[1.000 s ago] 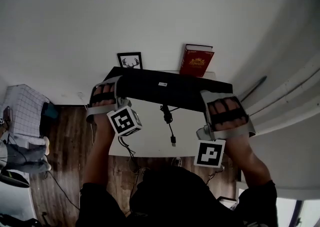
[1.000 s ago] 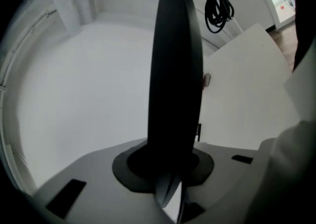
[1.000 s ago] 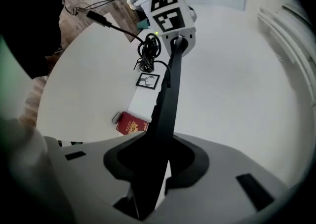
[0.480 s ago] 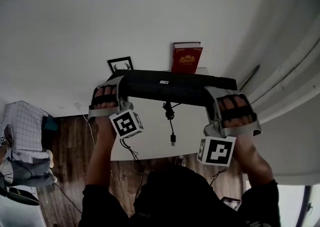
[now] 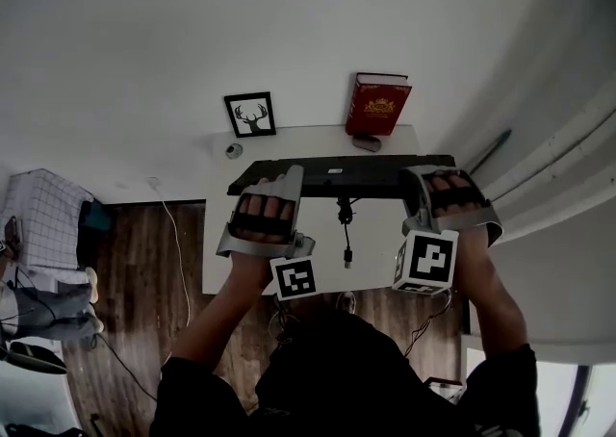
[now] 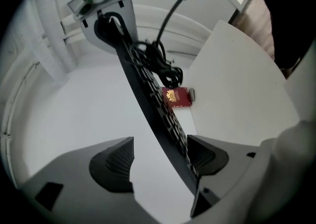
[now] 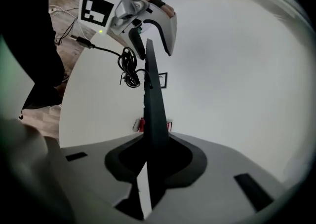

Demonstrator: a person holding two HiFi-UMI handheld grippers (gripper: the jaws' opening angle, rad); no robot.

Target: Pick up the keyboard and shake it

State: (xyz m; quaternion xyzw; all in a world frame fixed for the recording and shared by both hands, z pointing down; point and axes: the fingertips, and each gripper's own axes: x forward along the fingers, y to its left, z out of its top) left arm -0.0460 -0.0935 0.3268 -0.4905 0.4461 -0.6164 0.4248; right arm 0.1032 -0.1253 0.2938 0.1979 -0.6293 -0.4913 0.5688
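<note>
The black keyboard [image 5: 356,175] hangs in the air over the white table [image 5: 318,141], edge-on toward me, its cable [image 5: 345,223] dangling from the middle. My right gripper [image 5: 433,180] holds its right end; in the right gripper view the jaws are closing, pads pressed on the keyboard [image 7: 154,104] that stands between them at the right gripper [image 7: 150,164]. My left gripper [image 5: 274,185] is near the left part. Its jaws are opening wide in the left gripper view [image 6: 160,161]; the keyboard [image 6: 148,90] runs between them, clear of the left pad [image 6: 116,161].
A red book [image 5: 377,105] and a framed deer picture [image 5: 250,115] stand at the table's far edge against the wall. A small round object [image 5: 234,149] lies near the picture. Wooden floor and a checked cloth bundle [image 5: 43,214] are at the left.
The left gripper has let go of the keyboard's left end, opened its jaws and shifted right toward the middle. The keyboard has turned more edge-on and sits lower. The right gripper still holds it.
</note>
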